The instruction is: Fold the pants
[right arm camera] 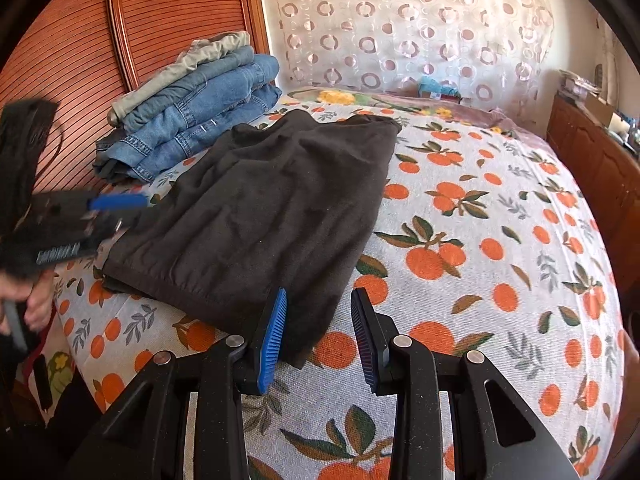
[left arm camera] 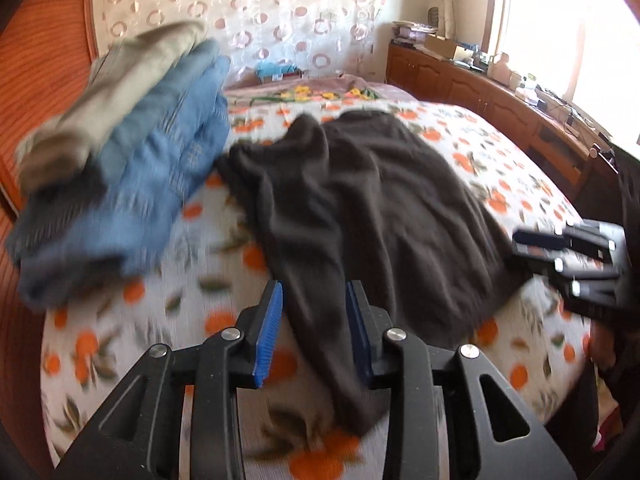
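On the bed point(right arm camera: 500, 208) lie the dark pants point(right arm camera: 260, 208), folded, long side running away from both claws. Left gripper point(left arm camera: 314, 330) and right gripper point(right arm camera: 320, 340) are both open, holding nothing. Each hovers at a near corner, equally close.

Probably a home bedroom: bed point(right arm camera: 500, 208) in orange-print cover, wooden headboard point(right arm camera: 172, 12), curtain point(right arm camera: 400, 20).

1 dark pants point(right arm camera: 256, 216) flat on 1 bed point(right arm camera: 500, 208). 1 stack of folded garments point(right arm camera: 192, 120): about 3 denim, 1 khaki. 2 grippers, 2 fingers each.
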Tool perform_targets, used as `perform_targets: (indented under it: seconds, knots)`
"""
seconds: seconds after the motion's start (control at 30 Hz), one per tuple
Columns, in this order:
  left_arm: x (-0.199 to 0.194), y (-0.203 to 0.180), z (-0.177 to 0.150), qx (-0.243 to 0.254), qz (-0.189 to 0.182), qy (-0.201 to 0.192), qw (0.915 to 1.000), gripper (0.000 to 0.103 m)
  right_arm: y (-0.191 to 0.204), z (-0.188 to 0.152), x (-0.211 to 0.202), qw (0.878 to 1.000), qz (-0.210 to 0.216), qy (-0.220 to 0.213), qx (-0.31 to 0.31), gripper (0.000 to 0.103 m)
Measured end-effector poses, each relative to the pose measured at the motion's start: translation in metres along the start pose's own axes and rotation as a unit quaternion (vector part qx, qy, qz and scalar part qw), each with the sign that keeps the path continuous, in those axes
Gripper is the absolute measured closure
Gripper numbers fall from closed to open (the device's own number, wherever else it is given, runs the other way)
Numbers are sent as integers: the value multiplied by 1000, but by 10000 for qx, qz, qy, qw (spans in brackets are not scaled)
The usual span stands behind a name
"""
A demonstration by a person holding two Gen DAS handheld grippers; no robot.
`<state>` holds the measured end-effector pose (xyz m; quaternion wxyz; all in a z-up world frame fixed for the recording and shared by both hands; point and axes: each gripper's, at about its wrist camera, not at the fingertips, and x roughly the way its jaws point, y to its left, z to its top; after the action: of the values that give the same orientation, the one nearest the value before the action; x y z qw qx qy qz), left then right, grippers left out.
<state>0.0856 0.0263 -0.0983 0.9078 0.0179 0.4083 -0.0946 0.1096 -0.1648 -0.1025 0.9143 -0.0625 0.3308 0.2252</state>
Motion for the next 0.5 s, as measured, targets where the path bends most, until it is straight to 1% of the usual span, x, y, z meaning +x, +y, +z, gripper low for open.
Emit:
perform_targets:
  seconds: [0.07, 0.17, 0.37, 0.5]
  knots:
    - [-4, 1, -10, -64, 5, 53, 10000, 69, 1, -2, -4, 10000, -30, -22, -7, 68]
    - [-12, 0, -22, -145, -87, 83, 9998, 69, 1, -3, -11, 9999, -17, -5, 108, 68]
    - [-18, 2, -34, -314, -181, 76, 9993, 69, 1, -5, -18, 9998, 34, -20, 200, 68]
    - [-17, -2, -36, -311, -151, 68, 9994, 69, 4, -5, -13, 9998, 13, 65, 167, 68]
